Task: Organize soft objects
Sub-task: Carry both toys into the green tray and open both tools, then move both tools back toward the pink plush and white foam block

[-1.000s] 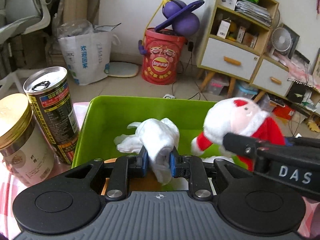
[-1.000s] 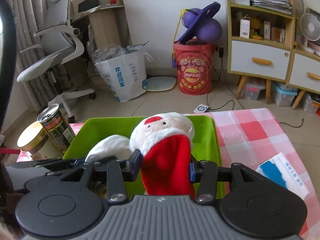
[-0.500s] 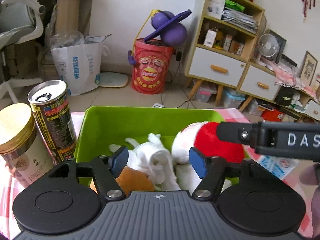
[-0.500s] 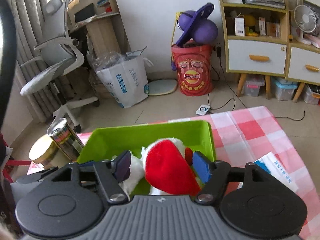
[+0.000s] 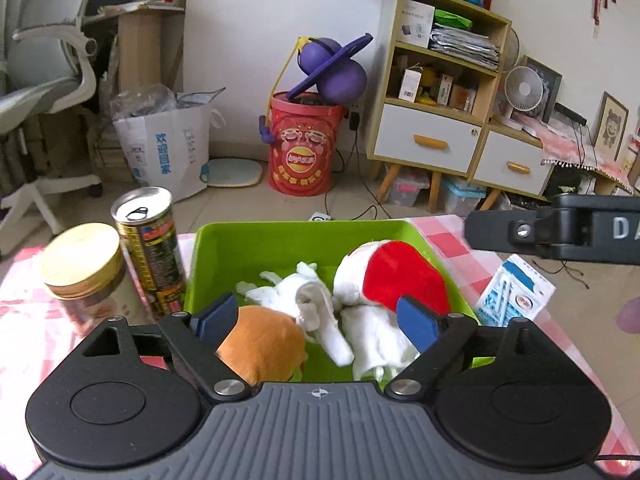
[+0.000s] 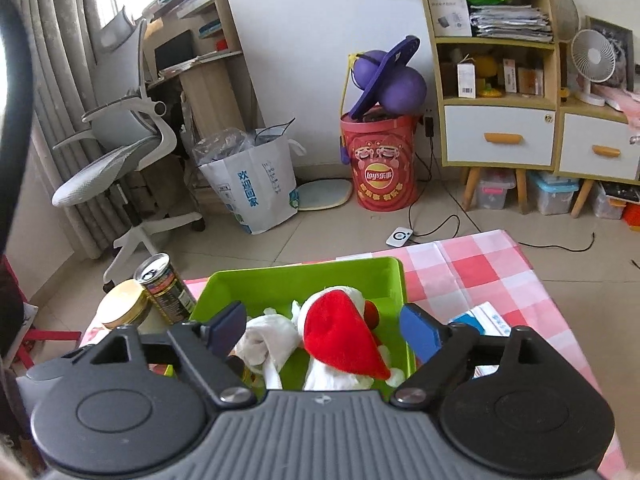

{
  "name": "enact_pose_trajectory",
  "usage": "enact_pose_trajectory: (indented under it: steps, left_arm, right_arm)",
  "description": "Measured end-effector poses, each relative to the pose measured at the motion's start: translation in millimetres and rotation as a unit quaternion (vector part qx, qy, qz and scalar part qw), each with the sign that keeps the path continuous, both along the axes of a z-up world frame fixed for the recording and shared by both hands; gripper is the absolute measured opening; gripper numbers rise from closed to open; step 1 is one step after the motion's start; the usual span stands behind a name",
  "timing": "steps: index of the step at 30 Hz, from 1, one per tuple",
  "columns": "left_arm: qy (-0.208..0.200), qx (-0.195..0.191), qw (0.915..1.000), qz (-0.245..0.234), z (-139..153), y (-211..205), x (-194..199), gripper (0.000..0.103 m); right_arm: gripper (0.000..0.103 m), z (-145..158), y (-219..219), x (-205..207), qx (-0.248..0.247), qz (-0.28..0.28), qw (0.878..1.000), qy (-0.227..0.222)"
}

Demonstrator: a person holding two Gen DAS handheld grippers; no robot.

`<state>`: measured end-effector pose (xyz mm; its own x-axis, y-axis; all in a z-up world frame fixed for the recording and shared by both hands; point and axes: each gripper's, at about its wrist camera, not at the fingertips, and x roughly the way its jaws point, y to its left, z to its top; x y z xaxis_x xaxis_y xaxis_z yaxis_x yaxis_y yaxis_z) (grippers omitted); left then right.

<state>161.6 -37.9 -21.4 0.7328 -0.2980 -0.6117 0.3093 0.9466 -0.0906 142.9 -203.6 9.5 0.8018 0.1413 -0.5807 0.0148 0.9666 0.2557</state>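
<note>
Both grippers let go since a second ago: left gripper [image 5: 316, 318] and right gripper [image 6: 324, 326] gape wide and empty over green bin [image 5: 296, 236], white cloth [image 5: 308, 300] and Santa plush [image 5: 396, 276] lying inside; lift clear straight up, avoiding snags.

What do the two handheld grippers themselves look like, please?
Both match: the left gripper and right gripper have a ribbed grey body, black linkage arms with silver pivot screws, round black discs and blue-padded fingers. The right one's black side bears white letters.
</note>
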Motion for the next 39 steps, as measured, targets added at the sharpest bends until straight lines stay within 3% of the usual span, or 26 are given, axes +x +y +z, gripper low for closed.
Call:
enact_pose_trajectory:
  steps: [5,15,26,34,39]
  left_arm:
    - [-0.007,0.001,0.9999,0.013,11,14,-23,0.098]
    - [0.007,0.025,0.999,0.035,20,49,-66,0.098]
    - [0.034,0.028,0.9981,0.044,3,79,-109,0.098]
    - [0.018,0.055,0.9983,-0.002,-17,100,-130,0.098]
    - [0.027,0.047,0.9981,-0.028,-37,124,-129,0.098]
  right_arm:
    - [0.074,11,-4,-25,-0.002,0.001,1.0,-0.005]
    - [0.08,13,-9,-74,-0.003,0.005,1.0,0.005]
    - [0.08,-7,1,-110,0.002,0.021,0.999,0.039]
    - [0.08,-32,25,-130,-0.023,0.087,0.996,0.028]
    - [0.08,-48,33,-135,-0.007,0.124,0.992,0.016]
